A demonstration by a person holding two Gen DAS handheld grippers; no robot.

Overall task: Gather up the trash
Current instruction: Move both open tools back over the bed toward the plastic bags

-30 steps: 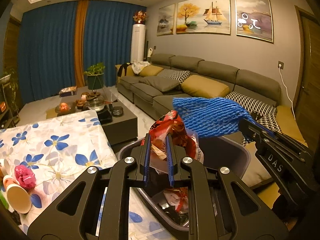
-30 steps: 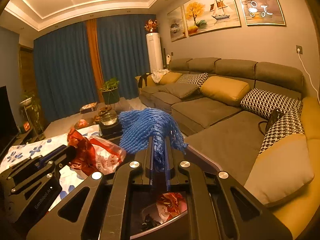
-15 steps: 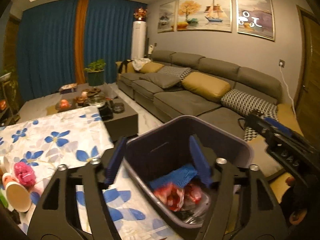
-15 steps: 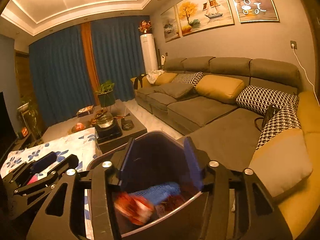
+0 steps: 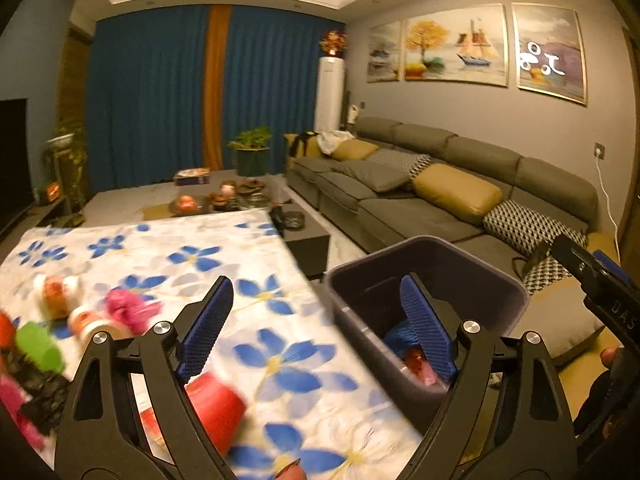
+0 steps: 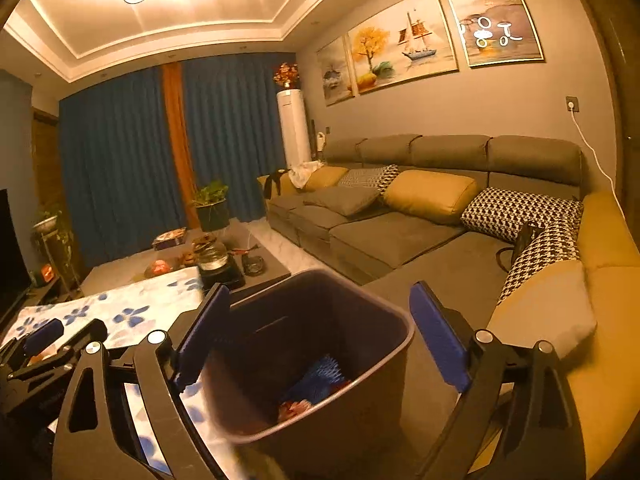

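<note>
A dark grey bin [image 5: 440,240] stands at the right edge of the floral-cloth table [image 5: 168,252]. A blue foam net [image 5: 396,334] and a red wrapper [image 5: 416,362] lie inside it. My left gripper [image 5: 316,292] hovers over the table's right edge, its jaws opening wide with nothing between them. Loose trash lies on the cloth: a pink foam net [image 5: 126,304], paper cups [image 5: 56,292], a green piece [image 5: 38,344] and a red cup [image 5: 212,400]. My right gripper [image 6: 320,296] hangs over the bin [image 6: 300,320], jaws opening and empty, above the blue net [image 6: 320,376].
A grey sofa [image 6: 392,236] with yellow and checked cushions runs along the right, close behind the bin. Beyond the table stands a low dark coffee table [image 5: 304,236] with a glass teapot [image 6: 210,254], bowls and a potted plant [image 5: 250,152].
Both grippers opened and let go; the blue net and red wrapper dropped into the bin. My left gripper swung left toward the table; the right one drew back a little.
</note>
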